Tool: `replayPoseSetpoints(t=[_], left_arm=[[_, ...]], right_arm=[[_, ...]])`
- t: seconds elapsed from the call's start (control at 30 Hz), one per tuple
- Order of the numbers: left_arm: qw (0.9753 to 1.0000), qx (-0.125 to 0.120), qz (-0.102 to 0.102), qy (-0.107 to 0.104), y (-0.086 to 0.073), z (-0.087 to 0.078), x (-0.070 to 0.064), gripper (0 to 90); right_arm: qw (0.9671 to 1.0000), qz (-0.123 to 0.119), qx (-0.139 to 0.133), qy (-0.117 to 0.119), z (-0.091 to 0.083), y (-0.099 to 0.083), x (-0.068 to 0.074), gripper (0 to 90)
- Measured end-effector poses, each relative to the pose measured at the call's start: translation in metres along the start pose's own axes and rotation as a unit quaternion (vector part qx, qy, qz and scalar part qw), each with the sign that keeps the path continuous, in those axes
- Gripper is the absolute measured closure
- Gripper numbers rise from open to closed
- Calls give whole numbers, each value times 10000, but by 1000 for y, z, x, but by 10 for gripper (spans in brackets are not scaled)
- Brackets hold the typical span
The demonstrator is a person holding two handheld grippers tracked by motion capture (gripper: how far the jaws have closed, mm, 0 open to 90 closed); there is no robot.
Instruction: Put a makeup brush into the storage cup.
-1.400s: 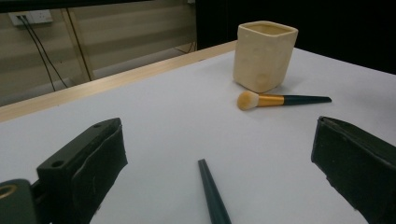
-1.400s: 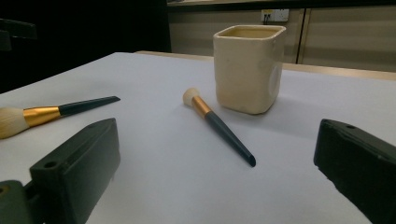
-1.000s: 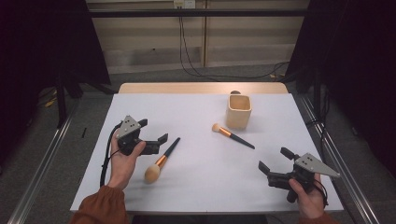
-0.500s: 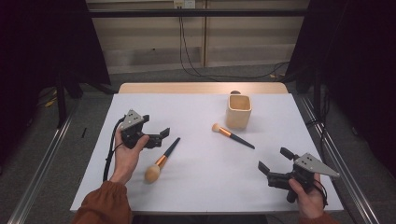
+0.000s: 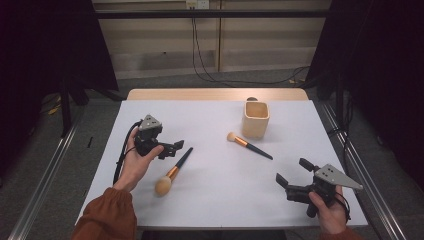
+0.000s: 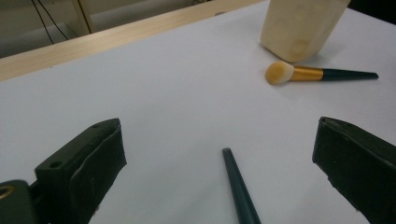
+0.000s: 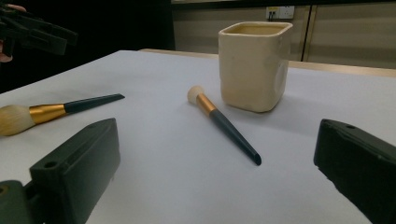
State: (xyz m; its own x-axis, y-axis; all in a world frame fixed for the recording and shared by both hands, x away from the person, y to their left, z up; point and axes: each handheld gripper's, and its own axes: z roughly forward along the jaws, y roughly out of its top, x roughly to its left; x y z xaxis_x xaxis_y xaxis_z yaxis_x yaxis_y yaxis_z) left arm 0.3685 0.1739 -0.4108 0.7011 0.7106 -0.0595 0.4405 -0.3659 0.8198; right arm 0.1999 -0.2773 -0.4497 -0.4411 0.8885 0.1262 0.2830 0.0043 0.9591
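Observation:
A large makeup brush (image 5: pixel 172 170) with a dark handle, gold ferrule and tan head lies left of the table's centre. My left gripper (image 5: pixel 172 149) hovers open at its handle tip, which points up between the jaws in the left gripper view (image 6: pixel 238 186). A smaller brush (image 5: pixel 248 145) lies just in front of a cream square cup (image 5: pixel 256 120). My right gripper (image 5: pixel 293 171) is held open near the front right corner with nothing between its fingers. Its own view looks over the small brush (image 7: pixel 224 123) toward the cup (image 7: pixel 253 65).
The white table top (image 5: pixel 215 200) has a wooden strip (image 5: pixel 215 94) along its far edge. Metal rails run along the floor on both sides. The left gripper (image 7: pixel 32 30) shows far off in the right gripper view, beyond the large brush (image 7: pixel 51 109).
My left gripper has shifted a little farther away and to the right, nearer the large brush's handle tip. The right gripper and both brushes have stayed put.

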Motion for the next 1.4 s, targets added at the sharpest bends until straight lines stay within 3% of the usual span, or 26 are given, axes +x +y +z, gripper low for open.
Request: replayPoseSetpoints(t=[0.1,0.2,0.27,0.37,0.43,0.47,0.5,0.67,0.83,0.97,1.13,1.17,1.23,1.27,1.3,1.33,1.4], left_arm=[[9996,273,21,-67,2,0,1,24],[9974,702,9,-188,3,4,0,28],[9955,933,76,-163,4,5,0,33],[9934,1116,-22,-273,4,8,-1,33],[9906,1335,40,-290,6,9,-1,33],[9906,1335,40,-290,6,9,-1,33],[9883,1482,72,-363,6,11,-1,33],[9847,1702,117,-362,10,12,-1,45],[9754,2162,56,-425,10,15,-1,46],[9665,2520,26,-498,10,18,-2,51],[9598,2775,92,-409,8,21,-2,54],[9598,2775,92,-409,8,21,-2,54],[9534,2989,131,-382,6,24,-3,54],[9534,2989,131,-382,6,24,-3,56],[9489,3130,194,-363,4,25,-5,55],[9489,3130,194,-363,4,25,-5,55],[9463,3203,192,-400,3,27,-6,55]], right_arm=[[10000,-5,13,-5,0,0,0,4],[10000,21,24,3,0,0,0,4],[10000,25,18,8,0,0,0,4],[10000,34,25,9,0,0,0,4],[10000,29,25,9,0,0,0,4],[10000,29,25,9,0,0,0,4],[10000,24,31,14,1,0,0,4],[10000,37,29,20,1,0,0,4],[10000,37,30,20,0,0,0,4],[10000,29,32,31,1,0,0,4],[10000,34,32,28,1,0,0,4],[10000,34,32,28,1,0,0,4],[10000,31,36,31,1,0,0,4],[10000,31,36,31,1,0,0,4],[10000,31,35,34,1,0,0,4],[10000,31,35,34,1,0,0,4],[10000,35,37,31,1,0,0,4]])
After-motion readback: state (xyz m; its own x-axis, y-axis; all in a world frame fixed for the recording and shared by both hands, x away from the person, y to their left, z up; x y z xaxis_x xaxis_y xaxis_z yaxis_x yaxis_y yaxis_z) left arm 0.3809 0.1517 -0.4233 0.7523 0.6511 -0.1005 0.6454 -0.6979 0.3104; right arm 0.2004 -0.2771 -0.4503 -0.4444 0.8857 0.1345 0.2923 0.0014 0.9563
